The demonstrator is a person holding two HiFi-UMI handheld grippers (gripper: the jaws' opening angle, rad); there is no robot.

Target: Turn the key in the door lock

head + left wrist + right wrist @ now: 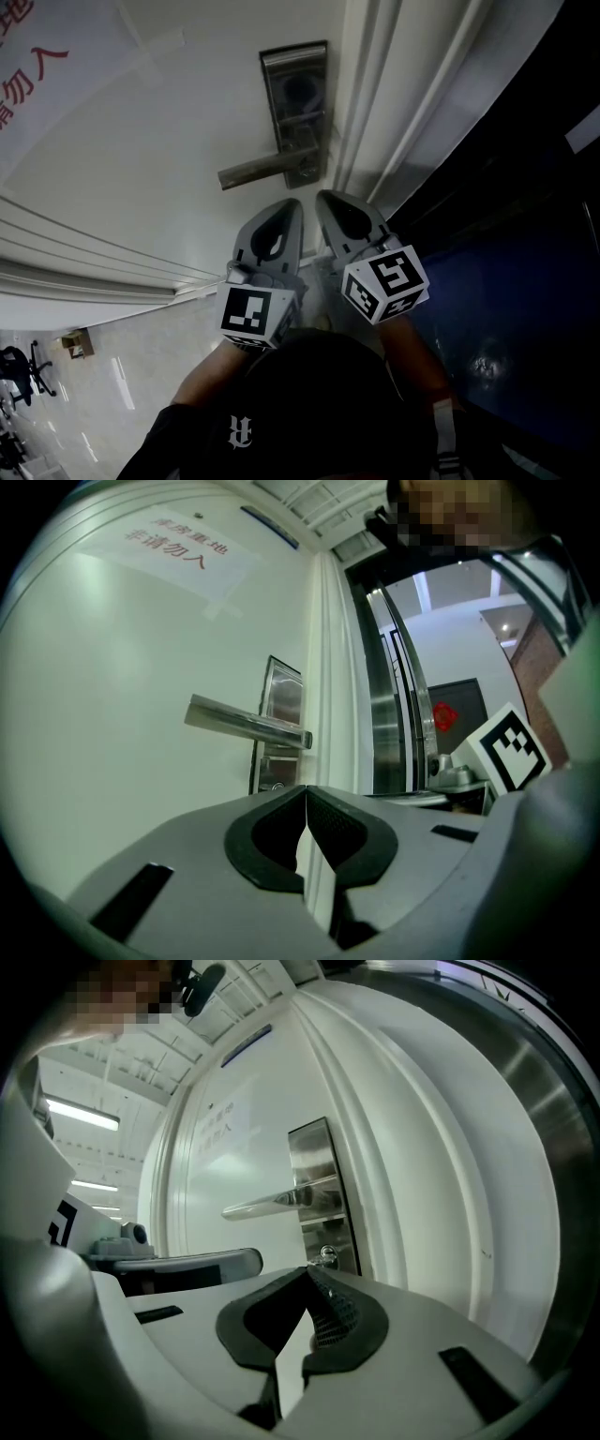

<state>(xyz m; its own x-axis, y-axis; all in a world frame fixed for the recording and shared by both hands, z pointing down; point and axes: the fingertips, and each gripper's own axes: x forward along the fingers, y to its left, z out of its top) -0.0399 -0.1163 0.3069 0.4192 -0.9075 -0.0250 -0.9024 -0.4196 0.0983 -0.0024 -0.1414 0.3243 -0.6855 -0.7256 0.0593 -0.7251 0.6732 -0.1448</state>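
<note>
Left gripper [306,791] and right gripper [307,1272] hang just below the lock plate [298,112], jaws closed on nothing. Right aims at the key [323,1256] low on the plate; we judge it the working hand.

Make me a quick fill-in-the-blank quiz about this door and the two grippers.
The left gripper and right gripper both have their jaws ____.
On the lock plate, the keyhole sits ____ the lever handle.
The door has the colour ____.
Missing words: shut; below; white.
</note>
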